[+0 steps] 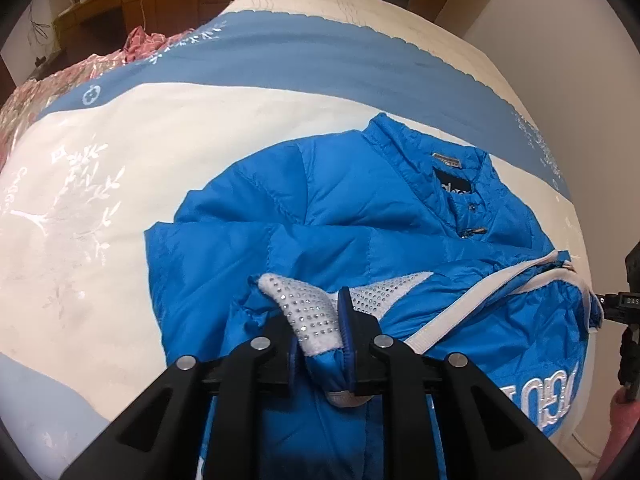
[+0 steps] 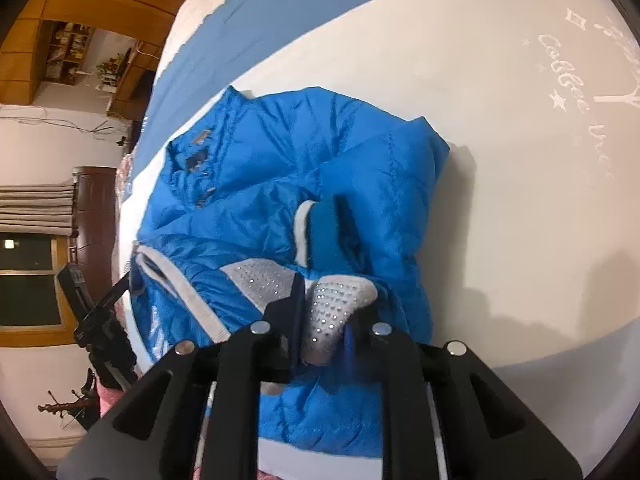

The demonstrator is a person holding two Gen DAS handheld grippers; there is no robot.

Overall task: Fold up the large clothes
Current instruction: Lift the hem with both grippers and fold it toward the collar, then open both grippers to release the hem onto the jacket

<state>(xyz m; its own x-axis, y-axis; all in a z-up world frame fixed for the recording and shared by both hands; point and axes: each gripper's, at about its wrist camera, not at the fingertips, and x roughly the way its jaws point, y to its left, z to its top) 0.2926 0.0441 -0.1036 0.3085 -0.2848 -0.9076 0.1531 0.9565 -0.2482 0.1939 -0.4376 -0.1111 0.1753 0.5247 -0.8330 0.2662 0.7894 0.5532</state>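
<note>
A bright blue puffer jacket (image 1: 320,208) with white trim and a studded white patch lies partly folded on a bed; it also shows in the right wrist view (image 2: 280,152). My left gripper (image 1: 320,320) is shut on a fold of the jacket at the studded white patch (image 1: 308,312). My right gripper (image 2: 324,320) is shut on jacket fabric at a studded white patch (image 2: 336,308). The jacket's collar (image 1: 440,160) with a dark label lies at the far side. A sleeve cuff (image 2: 320,232) lies folded across the body.
The bed cover (image 1: 120,200) is white with blue bands and pale print. Pink clothes (image 1: 136,44) lie at the bed's far left. Wooden cabinets (image 1: 120,0) stand behind. Another black device (image 2: 92,312) stands beside the bed. A window and curtain (image 2: 32,208) are at the left.
</note>
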